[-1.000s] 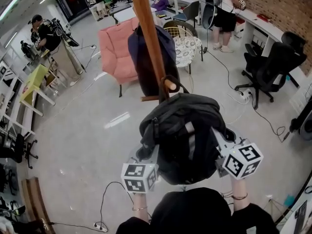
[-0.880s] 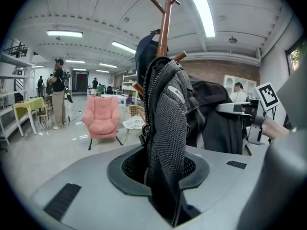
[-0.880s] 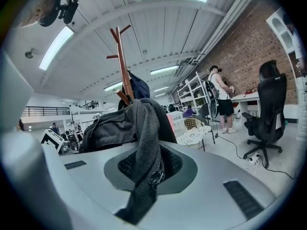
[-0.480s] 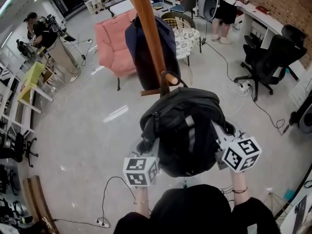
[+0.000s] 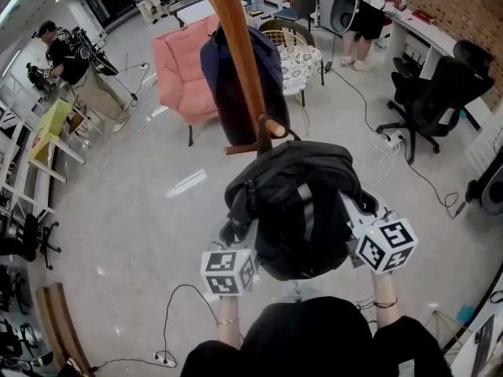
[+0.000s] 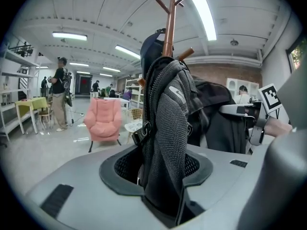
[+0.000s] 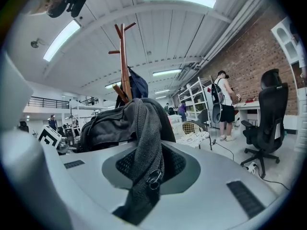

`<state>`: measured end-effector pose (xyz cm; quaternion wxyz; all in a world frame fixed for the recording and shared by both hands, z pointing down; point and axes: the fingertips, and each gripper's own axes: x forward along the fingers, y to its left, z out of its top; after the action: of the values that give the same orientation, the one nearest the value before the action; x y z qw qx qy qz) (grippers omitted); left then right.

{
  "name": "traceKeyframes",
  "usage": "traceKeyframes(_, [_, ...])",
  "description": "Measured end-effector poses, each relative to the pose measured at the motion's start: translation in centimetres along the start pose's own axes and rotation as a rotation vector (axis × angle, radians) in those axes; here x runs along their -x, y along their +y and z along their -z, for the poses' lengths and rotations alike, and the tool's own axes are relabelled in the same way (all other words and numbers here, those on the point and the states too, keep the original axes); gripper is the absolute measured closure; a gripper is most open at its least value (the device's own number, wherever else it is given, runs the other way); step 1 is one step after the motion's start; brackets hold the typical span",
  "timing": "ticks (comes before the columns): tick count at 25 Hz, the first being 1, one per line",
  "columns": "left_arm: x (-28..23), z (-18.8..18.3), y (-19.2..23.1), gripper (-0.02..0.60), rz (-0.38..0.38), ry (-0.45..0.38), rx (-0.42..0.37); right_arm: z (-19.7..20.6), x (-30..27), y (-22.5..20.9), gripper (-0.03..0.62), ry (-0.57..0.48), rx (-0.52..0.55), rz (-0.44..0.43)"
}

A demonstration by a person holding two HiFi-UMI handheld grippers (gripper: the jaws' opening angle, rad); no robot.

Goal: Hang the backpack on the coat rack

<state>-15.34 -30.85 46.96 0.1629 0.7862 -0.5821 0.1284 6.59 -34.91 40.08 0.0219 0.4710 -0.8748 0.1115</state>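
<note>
Black top (image 5: 314, 338), thin wristbands (image 5: 385, 303)

A pink armchair (image 5: 185, 77) and black office chair (image 5: 432, 100) stand on the pale grey floor (image 5: 134, 210).

Coat rack (image 5: 236, 49) ahead; open floor (image 5: 134, 210) left.

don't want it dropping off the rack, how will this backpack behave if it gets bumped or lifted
Probably floppy: the backpack slumps and its mesh strap drapes limp. Likely fairly heavy, as the body bulges full. It may swing or slide, since only its top loop rests on the rounded peg.
</note>
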Motion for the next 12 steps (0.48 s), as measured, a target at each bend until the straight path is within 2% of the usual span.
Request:
traceKeyframes(9, [-0.32, 0.1, 0.21, 0.38, -0.012, -0.022, 0.016, 0.12, -0.1, -0.23, 0.499, -0.012, -0.005, 0.0])
traceKeyframes(12, [-0.42, 0.09, 0.27, 0.371, -0.017, -0.03, 0.028, 0.06, -0.14, -0.19, 0.459, -0.025, -0.027, -0.016])
